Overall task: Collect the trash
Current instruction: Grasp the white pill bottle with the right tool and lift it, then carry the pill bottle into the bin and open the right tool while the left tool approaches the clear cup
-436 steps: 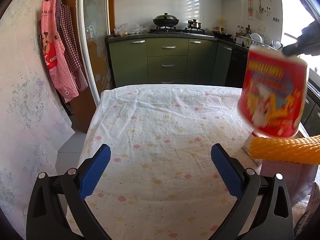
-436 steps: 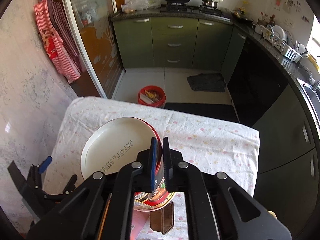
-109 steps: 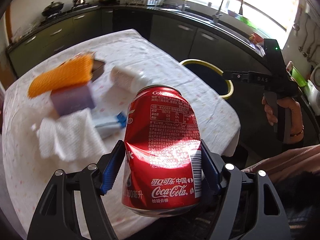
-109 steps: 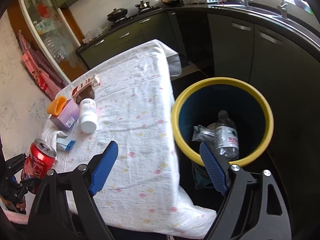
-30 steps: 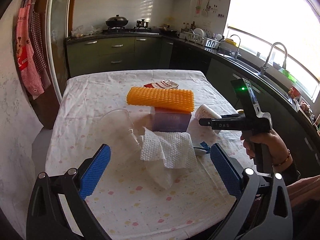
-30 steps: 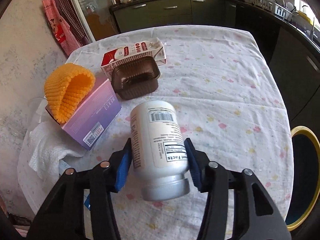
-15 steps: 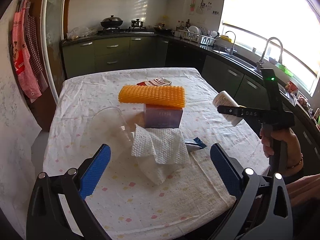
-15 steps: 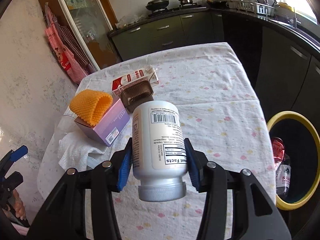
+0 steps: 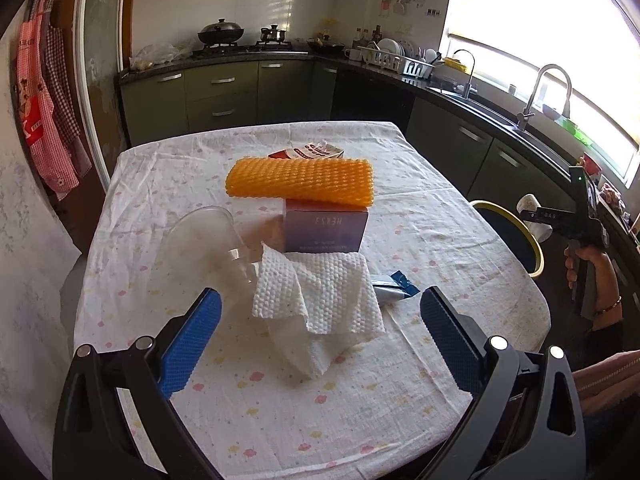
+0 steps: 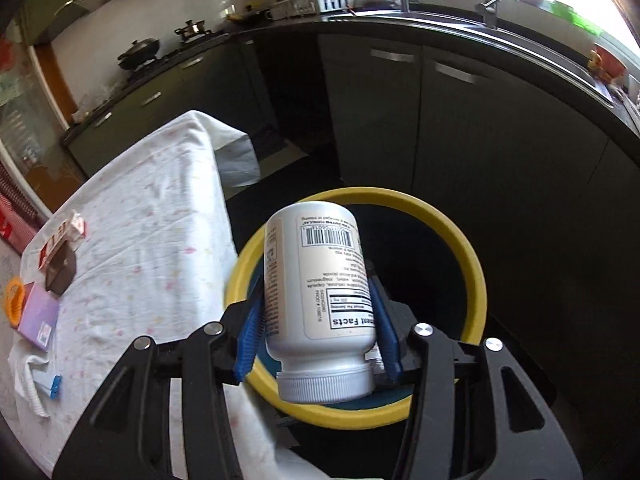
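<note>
My right gripper (image 10: 316, 334) is shut on a white pill bottle (image 10: 316, 300), cap toward the camera, held over the yellow-rimmed bin (image 10: 460, 240) beside the table. In the left wrist view the same bottle (image 9: 534, 216) hangs in the right gripper (image 9: 538, 216) past the bin's rim (image 9: 516, 220). My left gripper (image 9: 320, 336) stands open above the near table edge, nothing between its fingers. Just beyond it lie a white paper towel (image 9: 320, 292), a clear plastic cup (image 9: 208, 240) on its side, a blue wrapper (image 9: 394, 290), a purple box (image 9: 324, 232) and an orange foam net (image 9: 300, 184).
A red-and-white carton (image 9: 308, 152) lies behind the orange net, with a brown tray (image 10: 60, 270) beside it. The table (image 9: 440, 200) wears a flowered white cloth. Dark kitchen cabinets (image 10: 460, 120) stand close behind the bin. A hand (image 9: 592, 276) holds the right gripper.
The right gripper carried the pill bottle off the table to the right and now holds it over the bin. The left gripper stayed open and barely shifted.
</note>
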